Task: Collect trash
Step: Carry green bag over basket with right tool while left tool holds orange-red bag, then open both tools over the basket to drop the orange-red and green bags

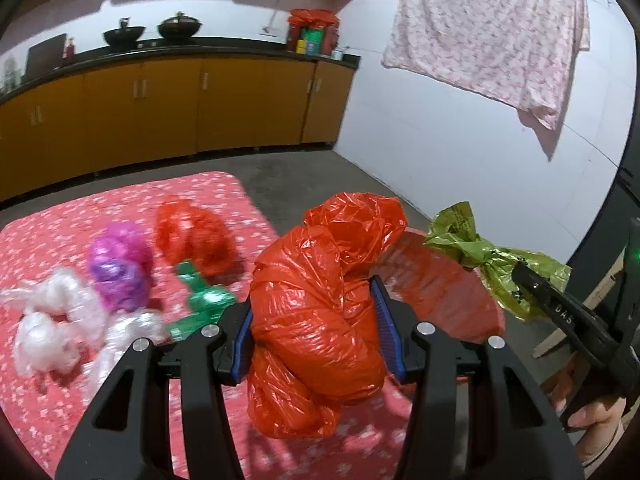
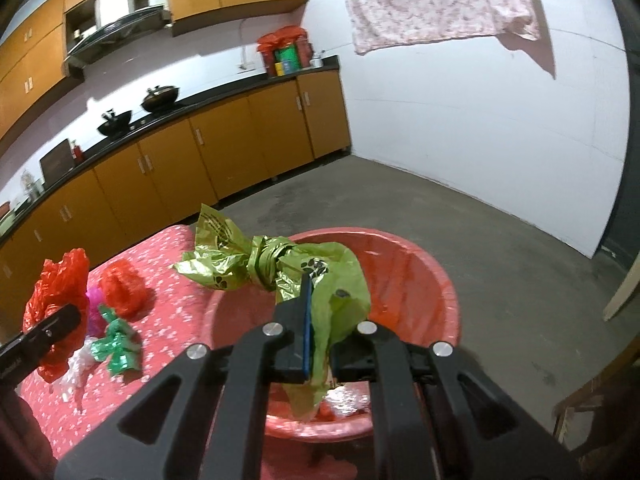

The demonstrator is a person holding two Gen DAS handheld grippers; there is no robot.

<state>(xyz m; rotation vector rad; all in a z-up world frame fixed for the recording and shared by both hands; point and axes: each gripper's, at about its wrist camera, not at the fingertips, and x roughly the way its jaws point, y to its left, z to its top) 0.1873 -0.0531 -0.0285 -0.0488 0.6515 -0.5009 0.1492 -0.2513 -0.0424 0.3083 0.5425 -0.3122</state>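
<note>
My left gripper (image 1: 316,320) is shut on a big crumpled red plastic bag (image 1: 316,280), its blue pads pressing both sides, above the red flowered tablecloth (image 1: 60,232). To its right, my right gripper (image 1: 520,276) is shut on a knotted green plastic bag (image 1: 460,236). In the right wrist view that green bag (image 2: 280,268) hangs in the right gripper (image 2: 320,312) over a red basin (image 2: 420,280). The left gripper (image 2: 60,320) with its red bag (image 2: 56,292) shows at the far left there.
On the cloth lie a second red bag (image 1: 192,236), a purple bag (image 1: 120,268), clear white bags (image 1: 48,320) and a green wrapper (image 1: 200,300). Orange cabinets (image 1: 160,112) line the back wall. A flowered cloth (image 1: 492,32) hangs at the right, over grey floor (image 2: 500,248).
</note>
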